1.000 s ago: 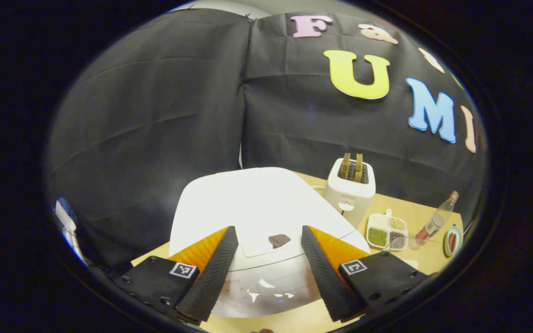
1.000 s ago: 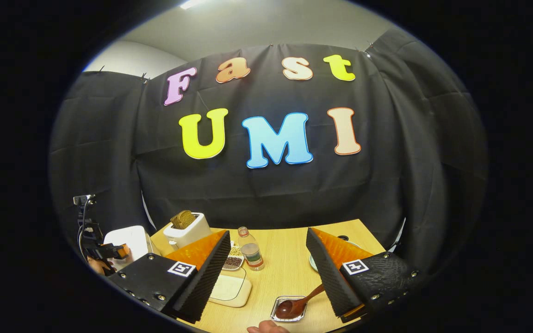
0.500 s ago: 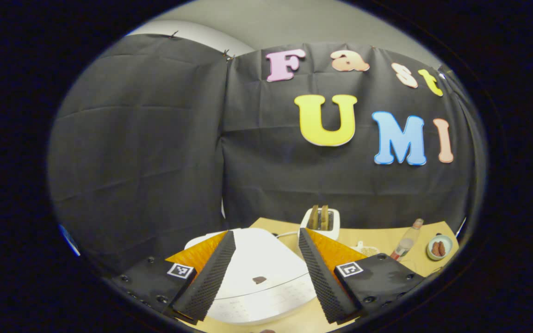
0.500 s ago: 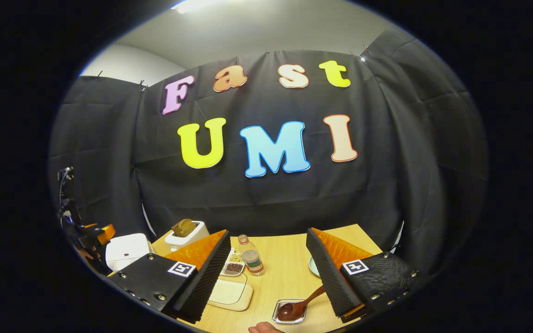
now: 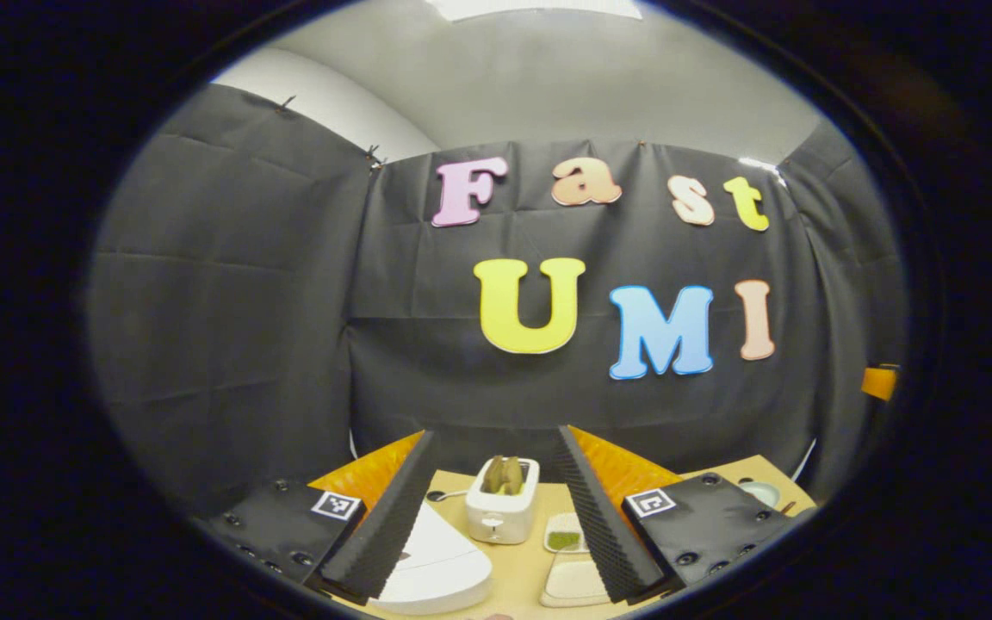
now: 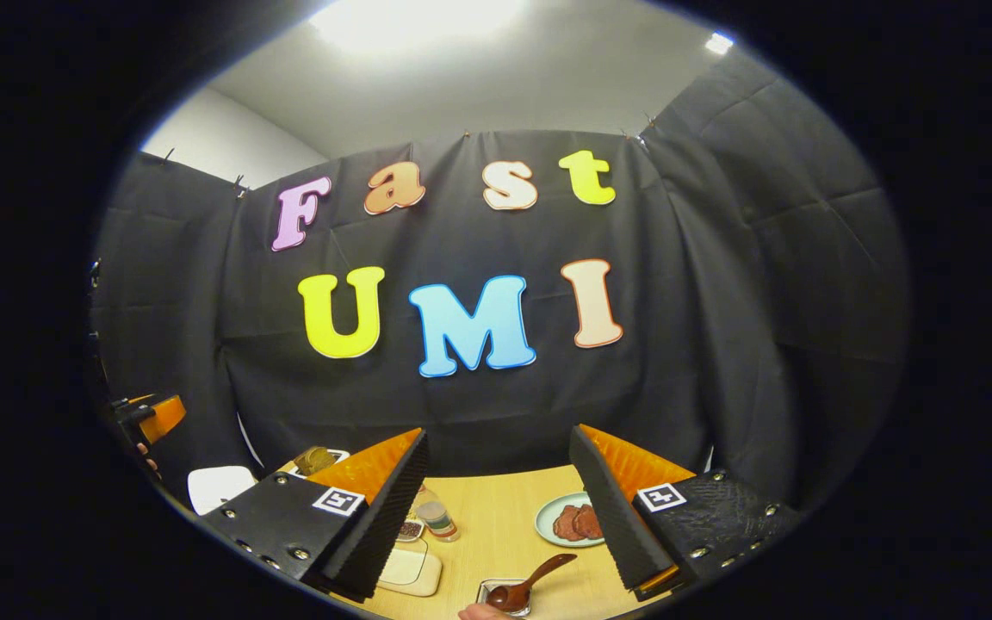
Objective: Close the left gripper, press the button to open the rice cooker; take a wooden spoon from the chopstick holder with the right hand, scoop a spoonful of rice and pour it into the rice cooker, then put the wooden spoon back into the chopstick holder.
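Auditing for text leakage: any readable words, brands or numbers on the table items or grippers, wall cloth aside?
No text can be read.
Bottle label: too small and blurred.
Toaster front mark: too small.
Rice cooker: no legible print.
Square markers on left gripper and right gripper: coded patterns, no letters.

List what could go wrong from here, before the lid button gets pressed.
1. The left hand-held gripper is open and aimed at the toaster, with the rice cooker low and off to one side; an unclosed, badly aimed press may miss the button.
2. The wooden spoon leans in a small holder at the table edge; the open right hand-held gripper might tip it.
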